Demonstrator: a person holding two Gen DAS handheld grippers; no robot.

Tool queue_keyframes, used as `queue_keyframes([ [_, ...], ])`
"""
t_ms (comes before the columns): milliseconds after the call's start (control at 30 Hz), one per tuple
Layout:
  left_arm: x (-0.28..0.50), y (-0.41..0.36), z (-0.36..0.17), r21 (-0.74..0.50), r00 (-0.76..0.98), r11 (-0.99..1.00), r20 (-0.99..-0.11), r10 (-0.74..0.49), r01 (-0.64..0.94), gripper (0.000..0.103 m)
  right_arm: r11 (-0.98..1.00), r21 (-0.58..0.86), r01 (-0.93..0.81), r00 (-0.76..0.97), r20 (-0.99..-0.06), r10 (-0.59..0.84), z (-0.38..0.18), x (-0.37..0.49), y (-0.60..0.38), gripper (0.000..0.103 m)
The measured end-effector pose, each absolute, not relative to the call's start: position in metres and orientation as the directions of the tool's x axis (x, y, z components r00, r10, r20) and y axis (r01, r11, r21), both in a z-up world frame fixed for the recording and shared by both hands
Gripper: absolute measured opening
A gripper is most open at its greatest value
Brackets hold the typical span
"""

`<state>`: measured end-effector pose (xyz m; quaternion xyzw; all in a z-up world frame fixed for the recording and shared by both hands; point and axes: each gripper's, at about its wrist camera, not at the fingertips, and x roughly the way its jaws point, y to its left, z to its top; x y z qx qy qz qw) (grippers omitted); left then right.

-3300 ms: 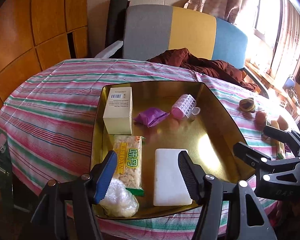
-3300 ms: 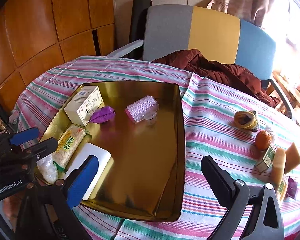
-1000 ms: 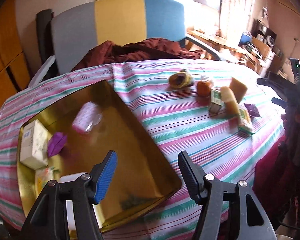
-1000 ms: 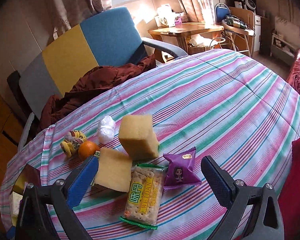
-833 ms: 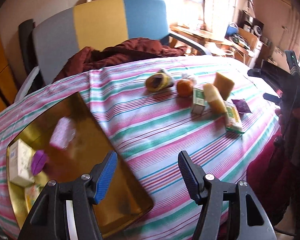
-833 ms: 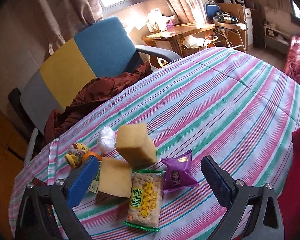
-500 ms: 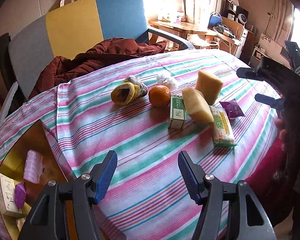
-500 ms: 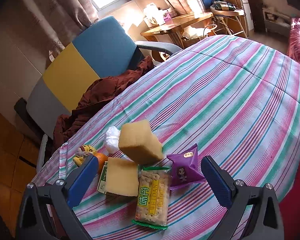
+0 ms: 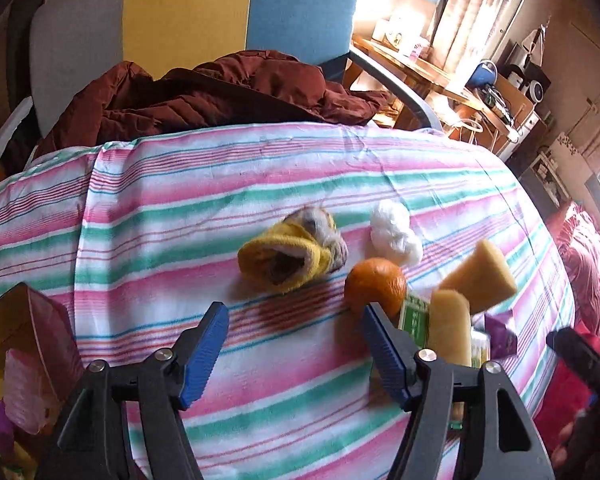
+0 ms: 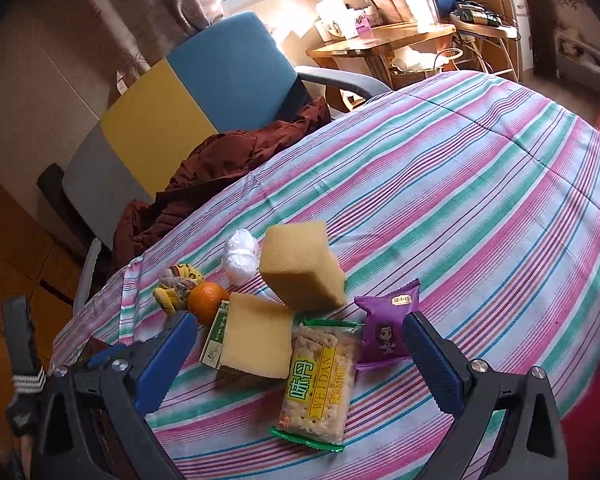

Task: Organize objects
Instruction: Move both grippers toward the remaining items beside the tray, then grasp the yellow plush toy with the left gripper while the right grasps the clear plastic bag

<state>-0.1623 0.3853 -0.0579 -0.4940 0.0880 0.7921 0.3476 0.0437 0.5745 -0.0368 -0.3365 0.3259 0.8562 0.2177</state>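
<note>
Our left tongs (image 9: pixel 294 344) hang spread and empty, the yellow sock (image 9: pixel 290 258) just ahead. Our right tongs (image 10: pixel 300 354) gape over the cracker packet (image 10: pixel 318 380) on the counter (image 10: pixel 480 208).

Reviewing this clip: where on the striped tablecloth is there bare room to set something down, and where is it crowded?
Bare cloth: the wide stretch of striped tablecloth right of and beyond the purple packet, and the strip between the yellow knit item and the gold tray. Crowded: the cluster of orange, sponges, green box and cracker pack.
</note>
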Motion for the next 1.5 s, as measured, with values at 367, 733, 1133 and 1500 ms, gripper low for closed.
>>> queue_keyframes([
  [367,-0.212,0.434,-0.108,-0.208,-0.209,-0.767,-0.889,0.407,-0.607,0.068,-0.709,0.398,-0.582,-0.663,-0.738,0.130,-0.041,0.038,0.572,0.103],
  [733,-0.176,0.374,-0.085,-0.260,-0.223,-0.740,-0.846,0.484,-0.621,0.041,-0.772,0.324,-0.547,-0.644,-0.752,0.142,-0.037,0.027,0.558,0.103],
  [1133,-0.126,0.317,-0.036,-0.246,-0.274,-0.664,-0.770,0.577,-0.706,0.041,-0.921,0.157,-0.355,-0.573,-0.815,0.082,-0.009,-0.085,0.534,0.077],
  [1500,-0.110,0.274,-0.031,-0.298,-0.262,-0.679,-0.762,0.592,-0.671,0.041,-0.926,-0.044,-0.376,-0.230,-0.963,0.139,-0.107,-0.193,0.565,0.036],
])
